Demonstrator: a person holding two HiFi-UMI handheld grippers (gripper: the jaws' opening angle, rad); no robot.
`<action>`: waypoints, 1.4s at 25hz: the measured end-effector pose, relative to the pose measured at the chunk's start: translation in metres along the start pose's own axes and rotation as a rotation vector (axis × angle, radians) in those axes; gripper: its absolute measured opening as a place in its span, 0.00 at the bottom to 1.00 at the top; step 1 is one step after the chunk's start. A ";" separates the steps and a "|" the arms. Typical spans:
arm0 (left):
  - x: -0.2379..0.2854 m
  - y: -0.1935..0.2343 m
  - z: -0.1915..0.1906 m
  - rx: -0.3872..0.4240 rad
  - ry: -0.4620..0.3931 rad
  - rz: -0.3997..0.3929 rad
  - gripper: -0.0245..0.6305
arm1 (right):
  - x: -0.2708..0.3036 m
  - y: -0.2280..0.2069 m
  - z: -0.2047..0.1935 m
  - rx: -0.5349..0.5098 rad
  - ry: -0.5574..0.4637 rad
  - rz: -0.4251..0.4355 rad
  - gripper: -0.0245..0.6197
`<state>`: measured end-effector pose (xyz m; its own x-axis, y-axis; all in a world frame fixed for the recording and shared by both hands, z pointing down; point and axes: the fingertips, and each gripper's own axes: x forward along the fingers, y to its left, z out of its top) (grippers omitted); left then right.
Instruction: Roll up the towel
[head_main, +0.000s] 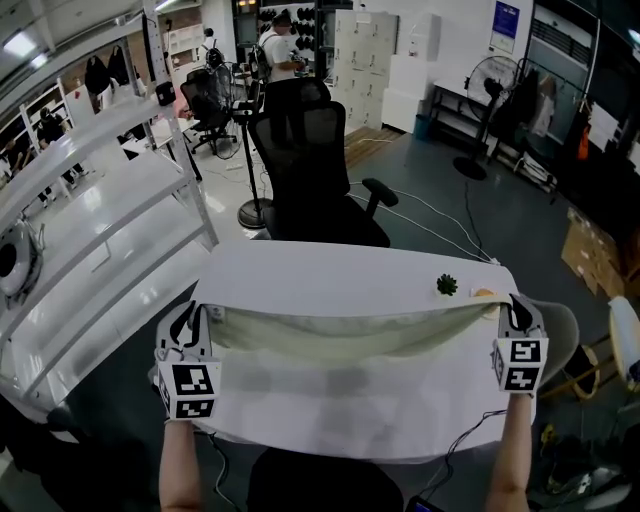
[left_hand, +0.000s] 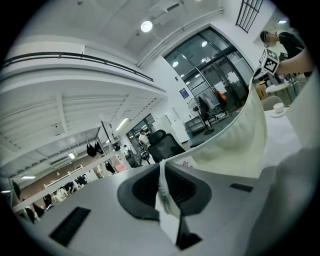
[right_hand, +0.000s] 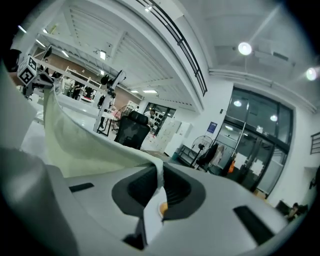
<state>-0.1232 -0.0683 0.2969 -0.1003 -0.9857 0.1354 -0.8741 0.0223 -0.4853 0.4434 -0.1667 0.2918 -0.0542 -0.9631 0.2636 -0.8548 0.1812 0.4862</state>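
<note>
We hold the left gripper (head_main: 188, 318) and the right gripper (head_main: 516, 306) above the near half of the white table (head_main: 350, 415), one toward each side. Each has its jaws clamped on a corner of the pale towel (head_main: 350, 335); in both gripper views a thin fold of cloth is pinched between the pads. The towel hangs stretched from one gripper to the other and sags in the middle. We cannot tell whether its lower edge touches the tabletop. Beyond it a small green object (head_main: 446, 285) sits on the table's far right part. A black office chair (head_main: 310, 170) stands behind the table.
</note>
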 end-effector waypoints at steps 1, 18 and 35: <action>-0.002 -0.002 0.004 0.003 -0.009 -0.016 0.10 | -0.001 -0.005 0.003 -0.009 -0.003 -0.016 0.08; -0.042 -0.085 -0.004 0.073 0.083 -0.481 0.10 | 0.055 -0.027 0.016 -0.027 0.042 -0.088 0.08; 0.005 -0.065 -0.113 -0.019 0.330 -0.443 0.10 | 0.202 0.103 0.037 -0.152 0.142 0.124 0.08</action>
<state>-0.1203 -0.0562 0.4272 0.1380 -0.7967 0.5884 -0.8746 -0.3768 -0.3051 0.3252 -0.3502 0.3647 -0.0716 -0.8961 0.4381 -0.7582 0.3342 0.5598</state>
